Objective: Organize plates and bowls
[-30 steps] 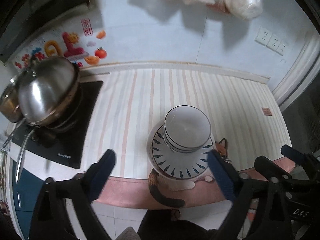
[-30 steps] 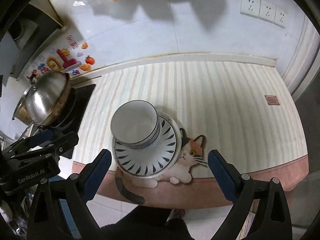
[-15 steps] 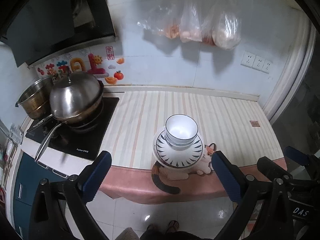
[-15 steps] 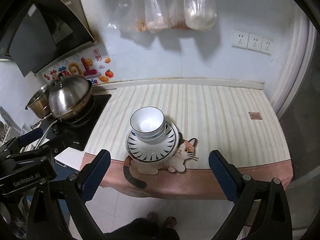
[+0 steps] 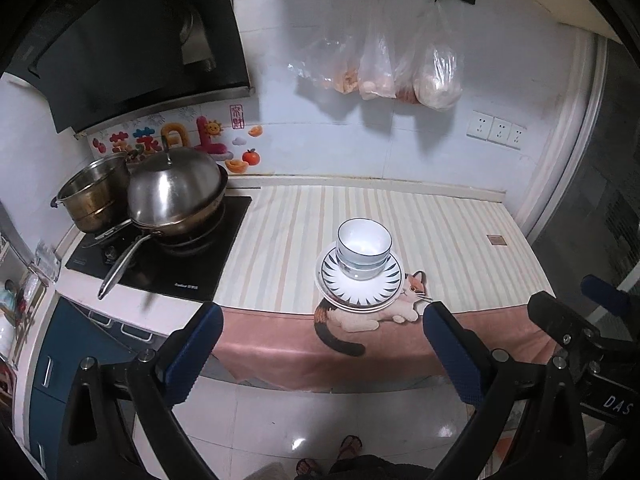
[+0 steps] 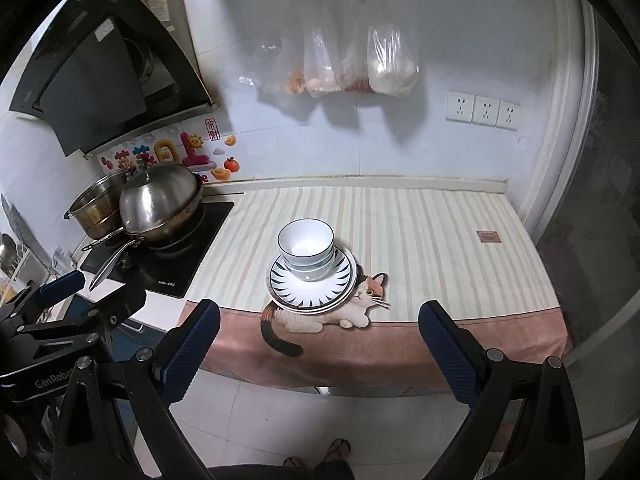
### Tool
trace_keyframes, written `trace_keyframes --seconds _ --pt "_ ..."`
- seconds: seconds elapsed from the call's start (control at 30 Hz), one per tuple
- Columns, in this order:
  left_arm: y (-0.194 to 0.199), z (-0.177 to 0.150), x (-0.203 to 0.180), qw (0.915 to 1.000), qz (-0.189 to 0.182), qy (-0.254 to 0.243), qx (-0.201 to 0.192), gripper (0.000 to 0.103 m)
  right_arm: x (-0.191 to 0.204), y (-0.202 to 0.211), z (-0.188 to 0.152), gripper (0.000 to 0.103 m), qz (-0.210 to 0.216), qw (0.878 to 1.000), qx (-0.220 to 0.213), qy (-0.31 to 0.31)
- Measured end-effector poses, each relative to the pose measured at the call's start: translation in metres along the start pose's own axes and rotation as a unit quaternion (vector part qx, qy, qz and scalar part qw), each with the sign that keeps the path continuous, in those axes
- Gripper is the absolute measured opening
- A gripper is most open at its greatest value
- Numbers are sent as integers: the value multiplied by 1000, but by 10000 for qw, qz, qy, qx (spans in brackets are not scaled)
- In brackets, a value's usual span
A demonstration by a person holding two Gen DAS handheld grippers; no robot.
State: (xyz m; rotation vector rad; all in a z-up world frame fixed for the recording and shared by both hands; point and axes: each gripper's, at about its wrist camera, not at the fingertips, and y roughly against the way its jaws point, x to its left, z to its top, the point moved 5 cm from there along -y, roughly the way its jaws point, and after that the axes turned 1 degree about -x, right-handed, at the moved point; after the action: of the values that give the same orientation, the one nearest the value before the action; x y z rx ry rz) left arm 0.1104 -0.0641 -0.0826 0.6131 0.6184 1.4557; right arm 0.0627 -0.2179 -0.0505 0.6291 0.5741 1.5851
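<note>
Both my left gripper and right gripper, jaws apart and empty, hang well short of the stacked bowls on plates ahead; I judge nothing needs gripping.

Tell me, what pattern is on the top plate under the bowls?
White, with dark blue petal-like strokes fanning around the rim of the top plate, beneath the bowls. The right wrist view shows it best.

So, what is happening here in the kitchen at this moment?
A person holds two grippers, and both are open and empty, back from the counter. The left gripper and right gripper face the stacked bowls, which sit on the patterned plates upon a striped cat cloth.
</note>
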Motion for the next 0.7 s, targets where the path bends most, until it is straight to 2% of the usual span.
trace_keyframes --seconds 0.17,0.7 --pt "13 -10 7 10000 -14 -6 -38 102 11 21 -9 102 -75 9999 -130 -2" --pt "30 -15 17 9998 4 22 -200 102 15 35 -14 102 -160 9996 -208 -56"
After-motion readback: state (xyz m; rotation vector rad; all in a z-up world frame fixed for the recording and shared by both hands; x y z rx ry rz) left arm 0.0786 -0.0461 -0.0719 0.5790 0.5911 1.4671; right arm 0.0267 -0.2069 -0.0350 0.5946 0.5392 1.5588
